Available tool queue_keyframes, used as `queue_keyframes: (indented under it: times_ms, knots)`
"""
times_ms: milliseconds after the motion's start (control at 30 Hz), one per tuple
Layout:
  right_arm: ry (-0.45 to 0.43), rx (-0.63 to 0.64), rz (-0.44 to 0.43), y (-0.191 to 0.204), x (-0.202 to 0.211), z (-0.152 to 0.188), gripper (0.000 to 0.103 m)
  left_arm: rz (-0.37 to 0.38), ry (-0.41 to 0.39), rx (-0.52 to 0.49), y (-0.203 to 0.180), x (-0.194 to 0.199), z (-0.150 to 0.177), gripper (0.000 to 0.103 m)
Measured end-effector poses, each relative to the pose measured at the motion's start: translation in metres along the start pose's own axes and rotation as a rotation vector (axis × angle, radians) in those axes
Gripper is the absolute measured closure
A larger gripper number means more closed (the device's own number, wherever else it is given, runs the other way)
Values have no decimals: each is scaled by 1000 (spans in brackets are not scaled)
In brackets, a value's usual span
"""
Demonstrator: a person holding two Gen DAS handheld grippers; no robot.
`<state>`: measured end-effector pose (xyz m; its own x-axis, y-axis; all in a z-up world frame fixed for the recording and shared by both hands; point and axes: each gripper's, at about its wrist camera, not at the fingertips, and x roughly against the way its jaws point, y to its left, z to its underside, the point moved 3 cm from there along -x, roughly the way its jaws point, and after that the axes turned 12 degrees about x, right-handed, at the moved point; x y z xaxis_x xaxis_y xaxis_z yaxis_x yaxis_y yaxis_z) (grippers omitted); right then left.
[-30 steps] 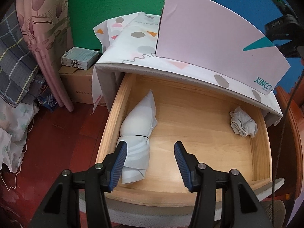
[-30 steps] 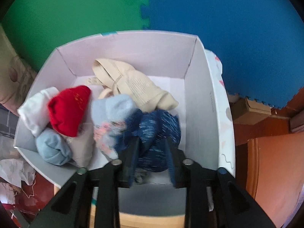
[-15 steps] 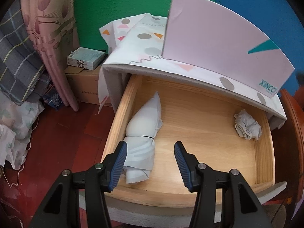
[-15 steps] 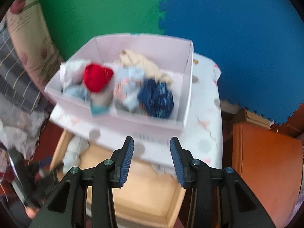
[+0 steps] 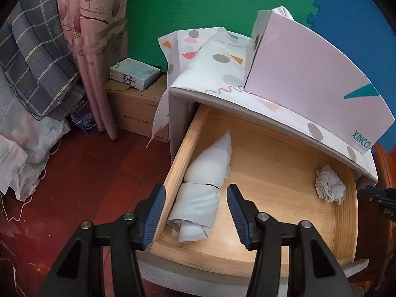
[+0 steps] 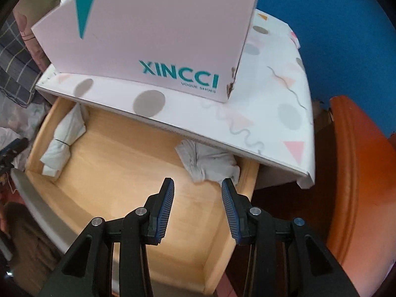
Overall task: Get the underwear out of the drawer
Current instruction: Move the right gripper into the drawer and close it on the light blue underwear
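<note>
The wooden drawer [image 5: 277, 173] [image 6: 123, 173] stands pulled open. A crumpled white underwear [image 5: 330, 187] [image 6: 210, 159] lies at its right back corner. A rolled white cloth bundle [image 5: 204, 188] [image 6: 63, 143] lies along its left side. My left gripper [image 5: 194, 212] is open and empty above the bundle's front end. My right gripper [image 6: 197, 209] is open and empty, just in front of the crumpled underwear.
A pink XINCCI shoe box [image 5: 309, 79] [image 6: 153, 32] stands on the patterned cabinet top [image 6: 272, 113] above the drawer. A cardboard box [image 5: 138, 109] and curtains [image 5: 91, 49] are left of the cabinet. An orange chair [image 6: 358, 185] is at the right.
My right gripper let go of clothes in the shoe box, pulled out and dropped to the drawer, now open near the crumpled underwear. My left gripper drifted a little left.
</note>
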<state>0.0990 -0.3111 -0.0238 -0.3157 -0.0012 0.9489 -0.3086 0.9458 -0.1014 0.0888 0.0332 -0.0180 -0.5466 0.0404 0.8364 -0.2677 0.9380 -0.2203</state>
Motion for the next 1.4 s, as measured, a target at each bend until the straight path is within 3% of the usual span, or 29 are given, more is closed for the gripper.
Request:
queue_keyframes:
  times_ms: [100,267,467,633,1267,1400]
  knots:
    - [3,15,-6,1,-18,-3,64,4,1,9,2,0,-1,50]
    - [1,75,16,6,-41,-6,49,10,1,27,5,0,-3,50]
    - [-6,153,97,13,-58,-10,42,18,8,49,8,-2,-6,50]
    - [18,205,113,19,-71,-11,42,14,13,33,6,-4,-5,50]
    - [93,217,143,17,-114,-17,39,9,20,25,6,-3,-3,50]
    - [140,220,146,19,-117,-15,48,9,20,23,6,-3,-3,50]
